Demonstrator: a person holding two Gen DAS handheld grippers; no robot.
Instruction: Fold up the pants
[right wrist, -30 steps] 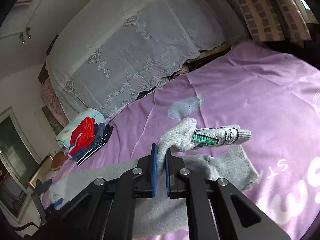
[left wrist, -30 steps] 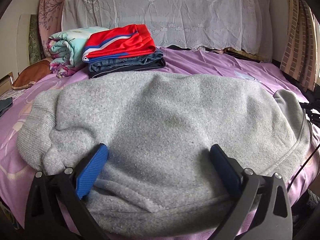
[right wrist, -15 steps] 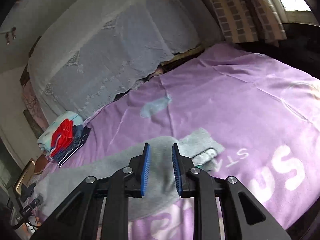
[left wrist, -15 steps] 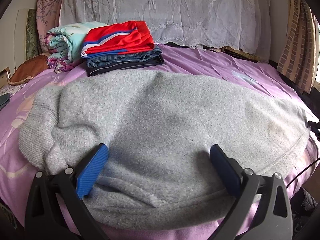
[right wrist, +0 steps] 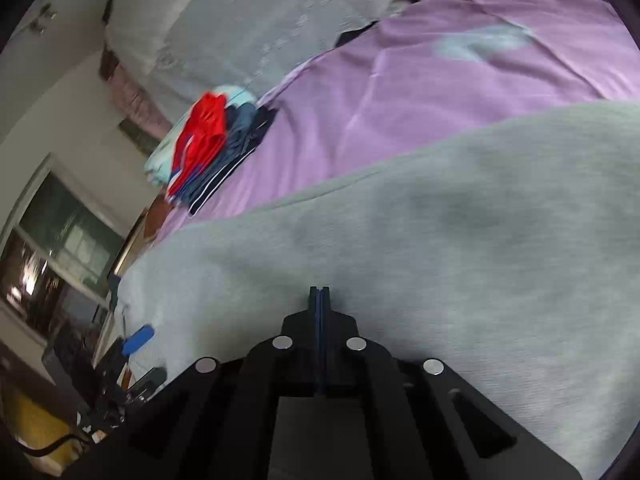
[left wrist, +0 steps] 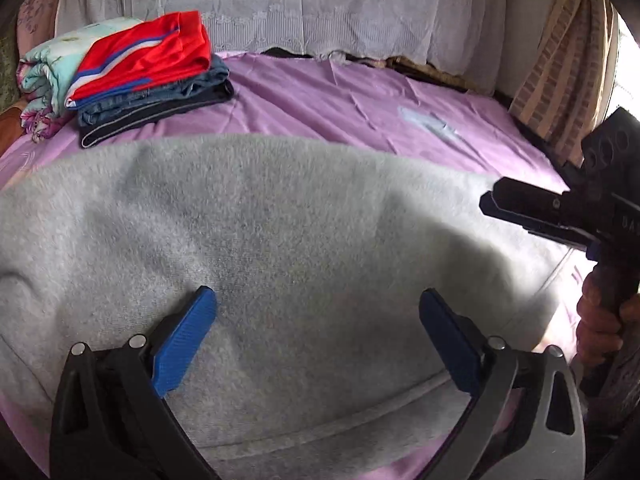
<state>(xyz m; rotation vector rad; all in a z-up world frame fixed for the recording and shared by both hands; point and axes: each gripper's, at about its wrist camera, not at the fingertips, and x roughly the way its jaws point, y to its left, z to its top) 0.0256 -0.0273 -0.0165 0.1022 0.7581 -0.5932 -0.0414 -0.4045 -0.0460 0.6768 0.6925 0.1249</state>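
Observation:
Grey fleece pants (left wrist: 280, 240) lie spread across the purple bed sheet (left wrist: 340, 100), folded into a wide band. My left gripper (left wrist: 318, 320) hovers low over their near edge, open wide, with nothing between its blue pads (left wrist: 184, 340). The right gripper (left wrist: 520, 216) reaches in from the right, held by a hand (left wrist: 600, 320). In the right wrist view the right gripper (right wrist: 319, 292) is shut, pads pressed together with no cloth visible between them, just above the grey pants (right wrist: 440, 240).
A stack of folded clothes (left wrist: 148, 76) with a red top layer sits at the back left of the bed, also seen as the clothes stack (right wrist: 208, 144). A lace-covered headboard (left wrist: 280, 0) backs the bed. A striped curtain (left wrist: 560, 60) hangs at right.
The right gripper let go of the pant leg it was carrying, shut empty and swung left over the pants. The left gripper stayed open and moved in over the fabric.

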